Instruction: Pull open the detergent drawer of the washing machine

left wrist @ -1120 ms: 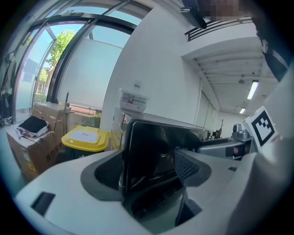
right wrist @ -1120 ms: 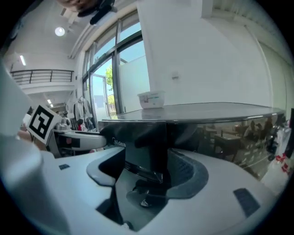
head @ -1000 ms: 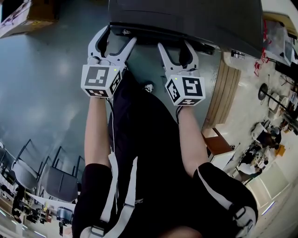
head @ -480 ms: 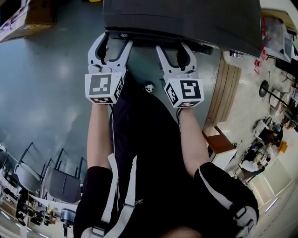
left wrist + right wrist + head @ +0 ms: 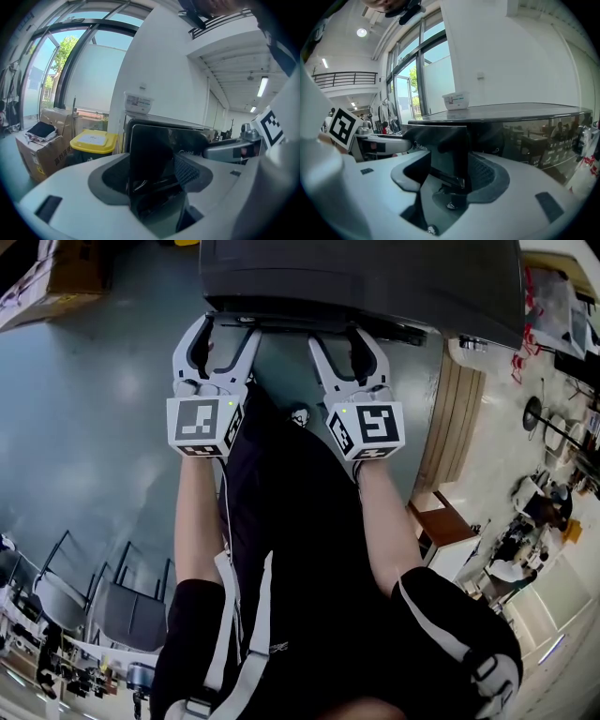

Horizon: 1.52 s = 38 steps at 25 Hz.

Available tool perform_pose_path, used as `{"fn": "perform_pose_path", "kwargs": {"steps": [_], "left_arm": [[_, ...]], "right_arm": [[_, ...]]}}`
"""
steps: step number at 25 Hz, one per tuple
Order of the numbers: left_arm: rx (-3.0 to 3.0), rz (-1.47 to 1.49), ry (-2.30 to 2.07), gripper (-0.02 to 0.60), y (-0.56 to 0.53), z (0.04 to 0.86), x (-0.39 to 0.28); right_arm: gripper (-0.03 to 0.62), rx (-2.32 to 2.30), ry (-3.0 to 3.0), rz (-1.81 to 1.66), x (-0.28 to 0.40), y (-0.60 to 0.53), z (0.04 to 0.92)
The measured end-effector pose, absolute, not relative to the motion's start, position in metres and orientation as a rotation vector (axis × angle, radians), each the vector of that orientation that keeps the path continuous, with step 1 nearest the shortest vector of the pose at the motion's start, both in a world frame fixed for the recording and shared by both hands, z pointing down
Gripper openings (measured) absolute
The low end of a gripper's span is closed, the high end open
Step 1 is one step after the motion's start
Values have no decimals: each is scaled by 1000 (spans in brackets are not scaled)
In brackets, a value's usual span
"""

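Head view: the shiny black detergent drawer sits at the washing machine's top front, above a grey floor.

Left gripper view: the left gripper pinches it. A yellow bin stands behind.

Right gripper view: the right gripper pinches it too, near big windows.

Both grippers' jaws have just been closing.

Dark, glossy detergent drawer (a wide strip) stands slightly out.

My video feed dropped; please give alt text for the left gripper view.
The left gripper has a dark glossy drawer front between its jaws, which have just been closing and now sit against it. Behind, at left, a yellow-lidded bin and cardboard boxes stand by tall windows.
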<state>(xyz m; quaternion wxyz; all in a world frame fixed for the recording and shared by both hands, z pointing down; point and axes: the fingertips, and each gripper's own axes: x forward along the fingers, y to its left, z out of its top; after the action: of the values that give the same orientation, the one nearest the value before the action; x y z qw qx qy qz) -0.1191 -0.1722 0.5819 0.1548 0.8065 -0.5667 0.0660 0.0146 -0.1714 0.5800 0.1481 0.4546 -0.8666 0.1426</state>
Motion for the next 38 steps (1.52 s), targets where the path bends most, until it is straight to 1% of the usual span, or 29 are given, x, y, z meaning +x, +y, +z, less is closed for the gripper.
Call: {"fn": "perform_pose_path", "kwargs": {"steps": [4,6,8,10,11,13,29,36,37,38], "left_arm": [[2342,180,-1573,284,-173,581,-124],[2362,173,-1550,284,-175,578,-126],[2395,220,-1529,293,-178,576,-125],[2418,277,-1502,295,-178,576,-122],[2419,294,-1486,295,-178,576,-121],[2405,298,-1461,290,-178,576,-117],[2342,336,-1430,288,-161,577,-118],[2306,279,-1436,288,-157,576,-122],[2299,263,-1426,288,-156,575,-123],[2294,252,-1421,288,-156,574,-123]], "right_arm": [[295,1254,-2508,417,12,-169,580],[290,1252,-2502,408,16,-173,579],[270,1250,-2496,395,20,-178,577],[264,1223,-2484,373,18,-181,577],[241,1205,-2477,365,17,-182,578],[222,1184,-2466,366,16,-182,579],[222,1181,-2414,406,14,-165,579],[222,1163,-2433,391,11,-162,579],[230,1152,-2442,394,9,-160,579],[251,1140,-2450,394,8,-159,578]]}}
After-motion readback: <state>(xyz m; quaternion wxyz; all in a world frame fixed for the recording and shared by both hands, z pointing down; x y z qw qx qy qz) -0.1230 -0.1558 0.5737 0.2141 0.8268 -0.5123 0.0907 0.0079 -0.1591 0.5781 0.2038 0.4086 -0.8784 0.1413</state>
